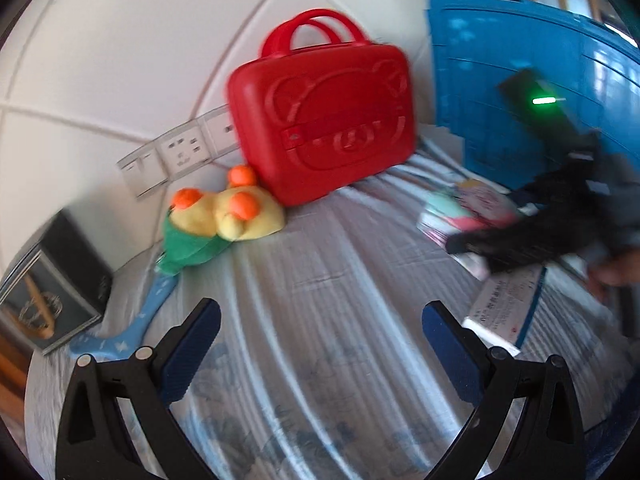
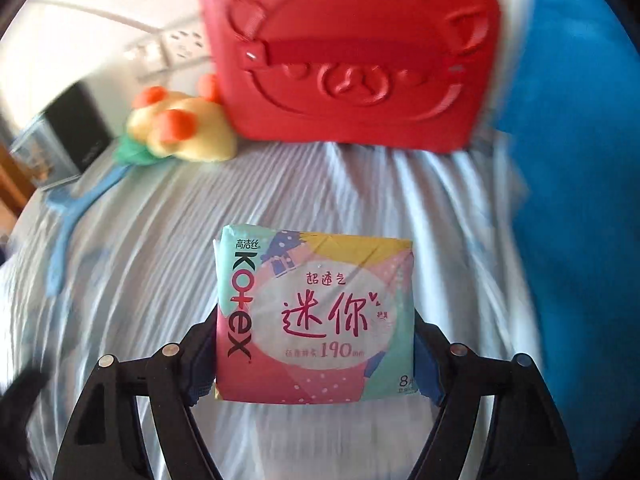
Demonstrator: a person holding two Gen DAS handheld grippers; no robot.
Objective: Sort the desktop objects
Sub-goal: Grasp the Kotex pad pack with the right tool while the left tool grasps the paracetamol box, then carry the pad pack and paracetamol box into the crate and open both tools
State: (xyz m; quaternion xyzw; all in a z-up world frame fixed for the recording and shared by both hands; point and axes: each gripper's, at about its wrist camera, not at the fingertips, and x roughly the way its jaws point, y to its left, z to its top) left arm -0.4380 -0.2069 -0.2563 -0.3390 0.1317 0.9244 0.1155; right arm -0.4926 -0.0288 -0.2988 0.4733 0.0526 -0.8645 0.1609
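1. Clamping the pad packet [image 2: 314, 316] by its side edges, right gripper [image 2: 314, 354] is holding it above the striped cloth [image 2: 140, 280].
2. Looking light, soft and slippery; edges seem best.
3. Left gripper [image 1: 320, 346] is hanging spread, empty.

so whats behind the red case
Behind the red case is a white tiled wall with wall sockets showing to its left. The case covers the wall directly behind it, so more sockets there cannot be seen.

Red case [image 1: 320, 120], blue crate [image 1: 520, 80] — pink-teal-yellow pack [image 2: 314, 316], pale striped cloth [image 1: 320, 280]
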